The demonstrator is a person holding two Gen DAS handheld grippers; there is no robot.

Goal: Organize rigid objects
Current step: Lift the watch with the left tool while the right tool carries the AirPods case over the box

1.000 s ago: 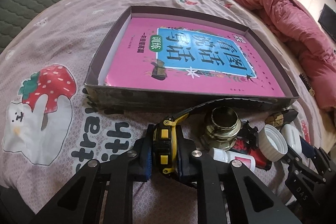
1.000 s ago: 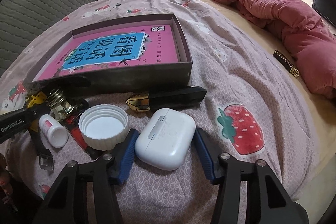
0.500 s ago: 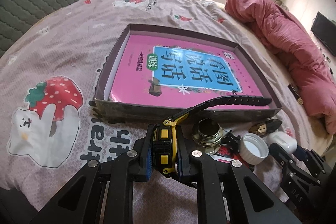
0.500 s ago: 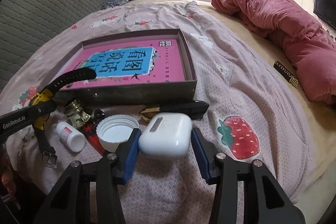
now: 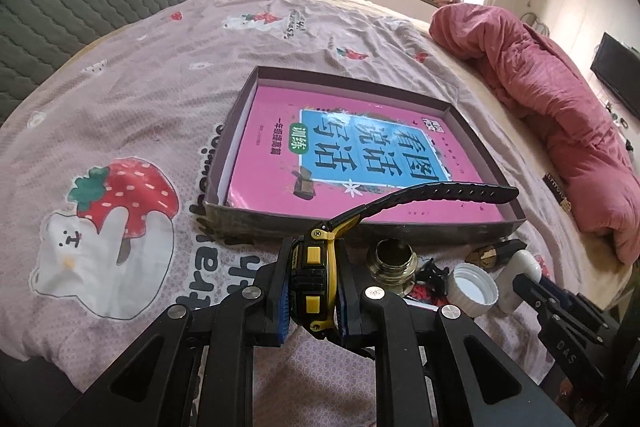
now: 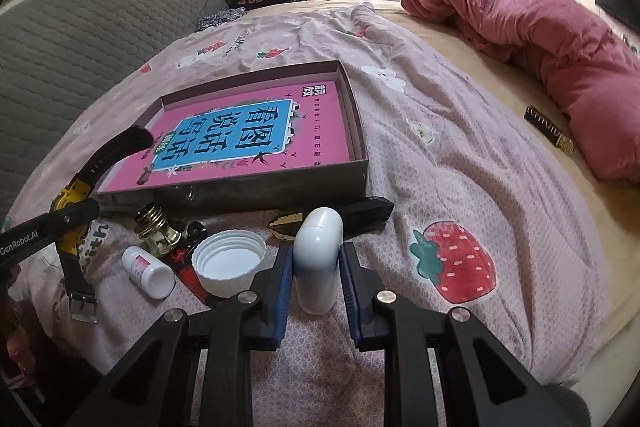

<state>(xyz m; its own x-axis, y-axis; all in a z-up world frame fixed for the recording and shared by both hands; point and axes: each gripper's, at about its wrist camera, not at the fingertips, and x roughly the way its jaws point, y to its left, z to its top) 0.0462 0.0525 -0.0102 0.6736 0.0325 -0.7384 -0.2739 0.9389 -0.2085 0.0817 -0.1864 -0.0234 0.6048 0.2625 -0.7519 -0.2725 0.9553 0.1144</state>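
The left gripper (image 5: pixel 311 291) clamps the watch (image 5: pixel 316 285) by its case, strap jutting toward the box (image 5: pixel 472 227), probably so it can be carried in beside the book (image 5: pixel 360 151). It has risen off the bed (image 5: pixel 140 99) since a second ago. Bulb base (image 6: pixel 158 231), vial (image 6: pixel 148 271) and cap (image 6: pixel 228 261) lie between. The right gripper (image 6: pixel 318 275) has just been closing; its fingers now pinch the earbud case (image 6: pixel 319 259), tipped on edge, earlier flat.
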